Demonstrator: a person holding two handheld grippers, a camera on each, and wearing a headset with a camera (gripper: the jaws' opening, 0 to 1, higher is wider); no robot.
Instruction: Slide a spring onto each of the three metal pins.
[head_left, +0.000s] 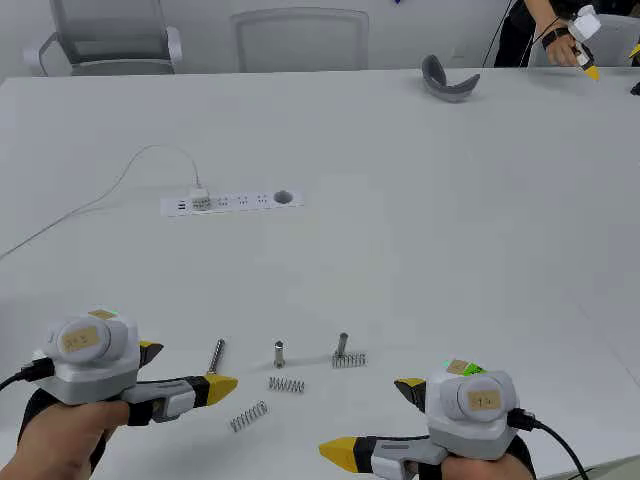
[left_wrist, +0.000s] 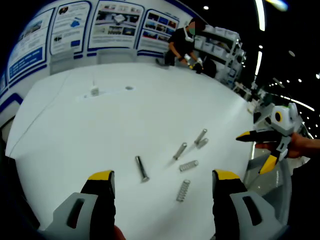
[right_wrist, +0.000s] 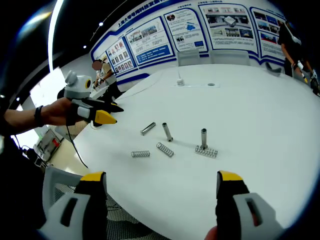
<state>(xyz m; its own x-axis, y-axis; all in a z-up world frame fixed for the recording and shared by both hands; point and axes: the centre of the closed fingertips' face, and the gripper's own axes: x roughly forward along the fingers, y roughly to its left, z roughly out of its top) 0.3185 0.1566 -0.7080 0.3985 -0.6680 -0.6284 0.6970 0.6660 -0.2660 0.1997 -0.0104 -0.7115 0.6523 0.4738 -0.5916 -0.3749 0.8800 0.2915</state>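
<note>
On the white table (head_left: 450, 250), three pins (head_left: 279, 352) and three springs (head_left: 286, 384) are being left loose, near each other, between left gripper (head_left: 188, 368) and right gripper (head_left: 372, 420); both are being held wide open, gripping nothing.

Three metal pins are on the white tabletop (head_left: 450, 220): a left pin (head_left: 215, 355), a middle pin (head_left: 279, 353) and a right pin (head_left: 342, 344). There are three springs: a near spring (head_left: 248, 416), a middle spring (head_left: 286, 384) and a far spring (head_left: 349, 360). Two tools sit at the near edge, the left tool (head_left: 188, 367) and the right tool (head_left: 370, 418). A third tool (head_left: 590, 65) is in another person's hand. There is one power strip (head_left: 232, 201) with one plug (head_left: 199, 197), and one grey curved band (head_left: 448, 80). Two chairs stand beyond the tabletop, a left chair (head_left: 110, 35) and a right chair (head_left: 300, 38).
</note>
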